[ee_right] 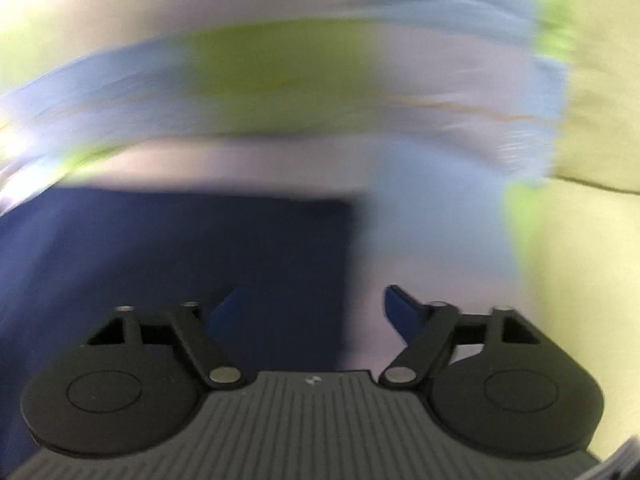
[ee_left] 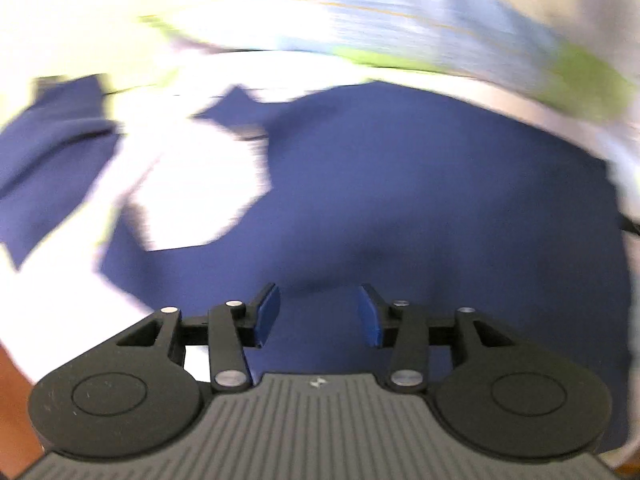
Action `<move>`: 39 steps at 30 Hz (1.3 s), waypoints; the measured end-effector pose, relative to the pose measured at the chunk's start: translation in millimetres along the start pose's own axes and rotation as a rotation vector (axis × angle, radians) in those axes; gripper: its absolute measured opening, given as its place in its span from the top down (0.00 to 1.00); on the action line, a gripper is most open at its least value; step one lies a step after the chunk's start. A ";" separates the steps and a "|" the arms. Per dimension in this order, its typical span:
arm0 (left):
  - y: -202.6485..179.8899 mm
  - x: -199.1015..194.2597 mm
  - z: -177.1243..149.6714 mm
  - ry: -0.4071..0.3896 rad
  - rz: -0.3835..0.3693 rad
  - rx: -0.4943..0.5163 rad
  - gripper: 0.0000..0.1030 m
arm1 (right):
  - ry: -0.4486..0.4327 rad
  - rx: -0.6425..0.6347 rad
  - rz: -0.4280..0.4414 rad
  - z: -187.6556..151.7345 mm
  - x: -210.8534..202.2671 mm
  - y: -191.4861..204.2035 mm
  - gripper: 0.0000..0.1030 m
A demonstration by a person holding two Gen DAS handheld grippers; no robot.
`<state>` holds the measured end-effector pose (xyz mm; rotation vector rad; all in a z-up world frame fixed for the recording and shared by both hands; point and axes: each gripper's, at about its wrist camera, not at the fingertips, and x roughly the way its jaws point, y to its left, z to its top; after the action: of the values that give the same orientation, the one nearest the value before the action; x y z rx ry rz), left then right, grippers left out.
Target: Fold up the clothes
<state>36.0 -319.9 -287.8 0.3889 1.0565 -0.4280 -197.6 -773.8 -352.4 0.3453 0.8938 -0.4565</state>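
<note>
Your left gripper (ee_left: 318,314) points steeply down over a navy garment (ee_left: 400,200) that fills most of its view. Its two blue-padded fingers (ee_left: 267,314) stand partly apart, with a clear gap between them and nothing pinched; only the navy cloth shows below through that gap. Whether the tips touch the cloth, you cannot tell from this blurred view. To the left of the garment a white patch (ee_left: 192,192) shows through between its folds, and a separate navy flap (ee_left: 52,148) lies farther left. Beyond the garment's far edge runs a pale sheet with blue and lime-green bands (ee_left: 420,28), heavily smeared by motion.

Your right gripper (ee_right: 310,312) also tilts downward, and its fingers (ee_right: 400,310) are spread wider than the left pair, again holding nothing. The left finger sits over the navy garment (ee_right: 180,248), whose straight right edge runs up between the two fingers; the right finger sits over the pale lilac surface (ee_right: 432,240) beside that edge. Above, the same blue and green banded fabric (ee_right: 260,72) crosses the view, blurred. Yellow-green cloth (ee_right: 592,240) fills the right side.
</note>
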 end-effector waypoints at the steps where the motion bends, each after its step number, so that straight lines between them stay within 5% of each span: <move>1: 21.0 0.9 2.3 -0.008 0.030 0.025 0.52 | 0.027 -0.066 0.104 -17.6 -11.1 42.6 0.42; 6: 67.4 19.8 13.6 -0.066 0.061 0.257 0.46 | 0.062 -0.137 0.289 -47.9 -29.4 161.0 0.42; 11: 110.3 54.0 15.8 -0.033 -0.062 0.300 0.47 | 0.000 -0.189 0.370 -42.1 -18.6 263.8 0.40; 12: 115.6 60.9 13.5 -0.039 -0.091 0.310 0.52 | -0.010 -0.183 0.384 -36.2 -11.9 283.5 0.40; 13: 117.8 66.8 12.3 -0.046 -0.133 0.318 0.80 | -0.018 -0.177 0.388 -28.3 0.0 303.7 0.40; 14: 115.6 68.9 12.2 -0.046 -0.171 0.318 0.98 | -0.024 -0.170 0.392 -20.6 11.6 323.5 0.40; 18: 127.2 60.2 14.1 -0.156 -0.264 0.262 1.00 | -0.017 -0.057 0.365 -8.3 31.1 368.7 0.40; 20: 156.7 64.5 16.0 -0.150 -0.273 0.119 0.99 | -0.005 -0.014 0.351 -11.2 28.9 373.1 0.40; 22: 202.2 80.7 12.0 -0.057 -0.320 -0.111 0.93 | 0.009 -0.010 0.322 -21.1 21.1 371.2 0.40; 25: 235.1 108.2 -1.5 0.033 -0.249 -0.247 0.97 | 0.029 -0.047 0.228 -50.5 -6.4 363.6 0.40; 29: 225.9 91.3 12.2 0.039 -0.286 -0.148 0.97 | 0.129 -0.030 0.112 -88.1 -30.7 341.3 0.40; 34: 175.9 56.2 24.3 0.024 -0.367 0.065 0.62 | 0.169 0.219 -0.005 -115.2 -64.4 282.1 0.40; 39: 114.9 37.9 -2.9 0.073 -0.495 0.202 0.62 | 0.144 0.541 -0.198 -154.1 -103.9 189.8 0.40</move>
<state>108.9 -226.2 -311.3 0.3204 1.1842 -0.9732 -258.2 -515.6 -339.6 0.7959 0.9402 -0.8678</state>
